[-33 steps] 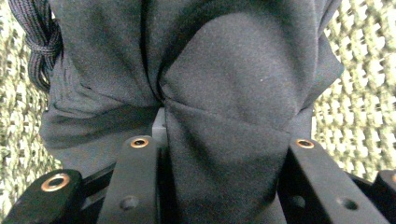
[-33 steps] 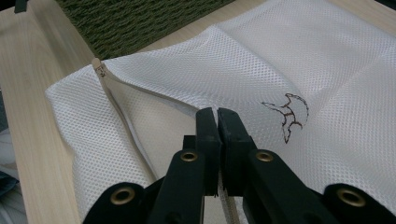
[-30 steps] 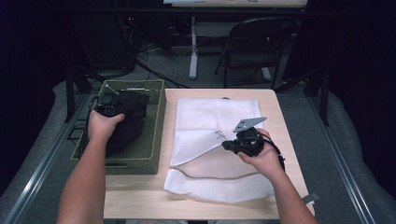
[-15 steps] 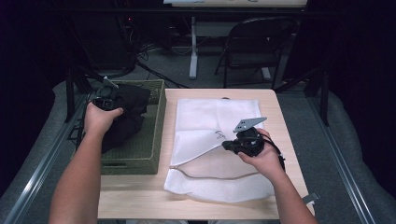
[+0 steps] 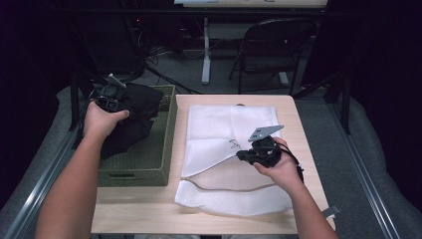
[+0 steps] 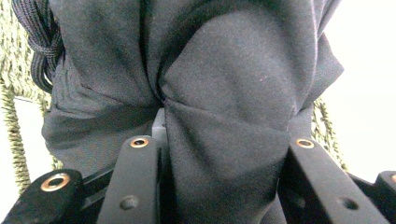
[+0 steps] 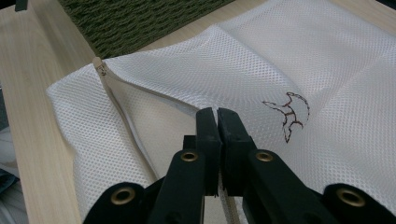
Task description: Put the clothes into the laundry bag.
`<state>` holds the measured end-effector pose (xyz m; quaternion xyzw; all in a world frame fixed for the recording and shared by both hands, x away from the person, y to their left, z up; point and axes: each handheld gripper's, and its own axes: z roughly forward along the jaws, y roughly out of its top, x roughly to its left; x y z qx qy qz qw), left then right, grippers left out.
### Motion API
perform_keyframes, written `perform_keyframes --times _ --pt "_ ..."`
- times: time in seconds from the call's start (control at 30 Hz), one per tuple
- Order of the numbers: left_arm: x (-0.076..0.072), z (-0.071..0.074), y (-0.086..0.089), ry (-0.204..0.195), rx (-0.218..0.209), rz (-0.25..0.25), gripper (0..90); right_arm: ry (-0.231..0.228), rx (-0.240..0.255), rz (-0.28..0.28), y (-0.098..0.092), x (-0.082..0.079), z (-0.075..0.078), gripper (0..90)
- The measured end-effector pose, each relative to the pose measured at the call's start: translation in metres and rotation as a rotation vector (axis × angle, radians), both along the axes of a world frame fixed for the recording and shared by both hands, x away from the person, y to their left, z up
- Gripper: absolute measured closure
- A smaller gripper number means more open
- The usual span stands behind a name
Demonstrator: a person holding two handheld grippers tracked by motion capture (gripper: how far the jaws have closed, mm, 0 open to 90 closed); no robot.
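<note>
A black garment [image 5: 142, 107] [image 6: 224, 70] hangs partly lifted out of the green woven basket [image 5: 149, 169] at the table's left. My left gripper [image 5: 119, 97] [image 6: 224, 154] is shut on a thick fold of it; the cloth bulges between the jaws. A white mesh bag [image 5: 224, 124] [image 7: 303, 56] with a small dark logo lies flat at the table's centre. My right gripper [image 5: 241, 155] [image 7: 217, 116] is shut on the edge of the bag's upper layer, at its opening, holding that edge slightly raised.
The wooden table [image 5: 139, 209] shows bare strips along the front and beside the basket. A black cord [image 6: 39, 42] dangles from the garment. A folding chair [image 5: 268, 45] and cables stand on the floor beyond the table's far edge.
My left hand has risen with the black garment, pulling more of it up out of the basket. The right hand and the bag have stayed put.
</note>
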<state>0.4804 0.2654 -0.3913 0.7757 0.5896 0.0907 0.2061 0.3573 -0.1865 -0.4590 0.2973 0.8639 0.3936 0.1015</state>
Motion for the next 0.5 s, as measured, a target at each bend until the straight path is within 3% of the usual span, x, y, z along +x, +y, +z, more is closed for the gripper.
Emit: perform_keyframes --times 0.5 --pt "-0.0028 0.0044 0.0031 0.009 0.002 -0.016 61.7 0.002 0.005 0.0 -0.0009 0.0004 -0.0005 88.0"
